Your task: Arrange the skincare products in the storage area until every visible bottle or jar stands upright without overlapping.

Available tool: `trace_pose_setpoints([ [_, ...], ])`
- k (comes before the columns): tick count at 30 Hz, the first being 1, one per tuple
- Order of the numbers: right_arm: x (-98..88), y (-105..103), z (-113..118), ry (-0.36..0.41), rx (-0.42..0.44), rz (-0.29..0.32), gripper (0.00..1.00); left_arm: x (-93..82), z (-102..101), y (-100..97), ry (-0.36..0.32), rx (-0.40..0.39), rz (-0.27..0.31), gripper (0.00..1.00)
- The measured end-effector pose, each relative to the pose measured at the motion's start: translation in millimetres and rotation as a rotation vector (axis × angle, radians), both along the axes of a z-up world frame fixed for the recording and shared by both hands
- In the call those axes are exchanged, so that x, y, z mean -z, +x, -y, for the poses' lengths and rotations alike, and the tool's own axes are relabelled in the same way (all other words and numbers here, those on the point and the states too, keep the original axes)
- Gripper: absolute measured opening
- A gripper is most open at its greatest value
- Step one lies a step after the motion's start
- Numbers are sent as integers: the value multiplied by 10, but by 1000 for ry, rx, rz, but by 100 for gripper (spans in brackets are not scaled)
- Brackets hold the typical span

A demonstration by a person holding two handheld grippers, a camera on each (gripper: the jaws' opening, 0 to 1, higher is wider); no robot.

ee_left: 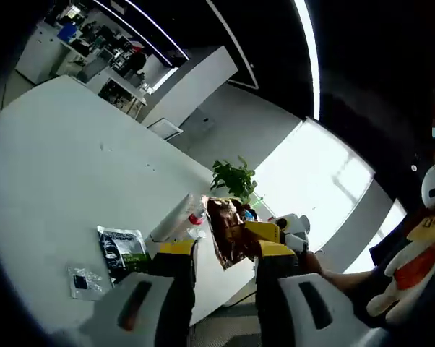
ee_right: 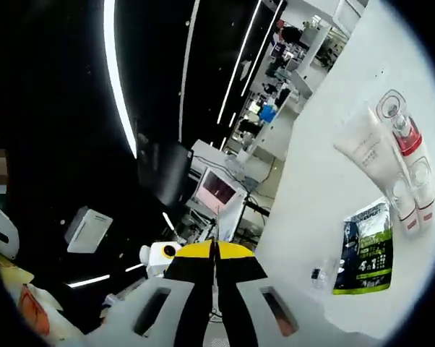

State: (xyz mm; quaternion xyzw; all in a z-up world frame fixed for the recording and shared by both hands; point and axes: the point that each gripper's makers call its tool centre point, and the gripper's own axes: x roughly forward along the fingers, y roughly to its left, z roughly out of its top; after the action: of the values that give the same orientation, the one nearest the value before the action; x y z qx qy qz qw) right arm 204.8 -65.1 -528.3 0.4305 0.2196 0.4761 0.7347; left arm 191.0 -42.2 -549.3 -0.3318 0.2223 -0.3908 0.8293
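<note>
On the white table (ee_left: 73,159) a white tube (ee_left: 170,218) lies flat beside a small red-capped bottle (ee_left: 196,217). A dark green sachet (ee_left: 121,249) and a small clear packet (ee_left: 84,282) lie nearer. My left gripper (ee_left: 226,249) is open at the table's near corner; a shiny brown pouch (ee_left: 228,228) shows between its yellow tips, and I cannot tell whether it touches them. My right gripper (ee_right: 214,249) is shut on nothing, off the table's edge. Beyond it lie the white tube (ee_right: 365,148), the red-capped bottle (ee_right: 407,141) in clear packaging, the green sachet (ee_right: 365,249) and the clear packet (ee_right: 320,275).
A potted plant (ee_left: 232,177) stands past the table's far corner near a bright window. A stuffed toy (ee_left: 416,253) sits at the right. The table (ee_right: 326,195) has wide bare surface around the items. Office desks and screens (ee_right: 217,189) lie beyond it.
</note>
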Motion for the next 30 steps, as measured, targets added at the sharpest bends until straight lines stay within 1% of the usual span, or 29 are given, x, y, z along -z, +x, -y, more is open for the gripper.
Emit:
trace_pose_setpoints([
  [2,4,-21,-38,-6,-11,3,1,22,29,-28,-11,0,-11,14],
  [3,18,-10,-24,-13,-3,7,1,0,44,-40,-42,-2,-20,14],
  [4,28,-7,-16,-10,-6,-1,1,-10,23,-12,-70,-35,-30,13],
  [6,65,3,1,-23,0,-6,1,-45,21,-12,-131,-49,-53,9],
  [7,80,6,3,-29,0,-4,1,-38,34,-26,-159,-46,-80,7],
  [8,100,2,5,-40,0,-4,1,-27,39,-33,-169,-44,-94,4],
  [9,132,13,11,-64,10,13,1,-17,45,-37,-174,-40,-101,3],
  [11,148,-4,-4,-74,4,12,2,13,51,-44,-167,-36,-118,3],
  [16,158,54,-16,-116,8,52,8,19,47,-45,-212,-17,-179,3],
  [19,122,120,-56,-121,-8,65,15,37,63,-58,-201,1,-195,3],
  [21,102,146,-98,-143,-21,98,18,76,68,-64,-189,14,-209,3],
  [23,95,147,-163,-137,-52,94,20,108,76,-72,-190,26,-227,3],
  [24,104,148,-182,-148,-56,107,18,109,76,-74,-190,28,-226,3],
  [25,124,152,-194,-164,-59,121,13,112,75,-76,-194,29,-226,3],
  [26,179,166,-195,-200,-56,132,8,111,62,-66,-205,28,-229,3],
  [27,173,175,-204,-194,-51,138,8,132,52,-62,-212,30,-247,3],
  [28,191,181,-213,-196,-53,125,6,153,33,-45,-208,21,-247,3],
  [29,242,189,-221,-223,-55,127,3,191,26,-44,-202,25,-258,3],
  [30,269,178,-229,-248,-64,150,2,230,18,-40,-190,24,-267,3],
])
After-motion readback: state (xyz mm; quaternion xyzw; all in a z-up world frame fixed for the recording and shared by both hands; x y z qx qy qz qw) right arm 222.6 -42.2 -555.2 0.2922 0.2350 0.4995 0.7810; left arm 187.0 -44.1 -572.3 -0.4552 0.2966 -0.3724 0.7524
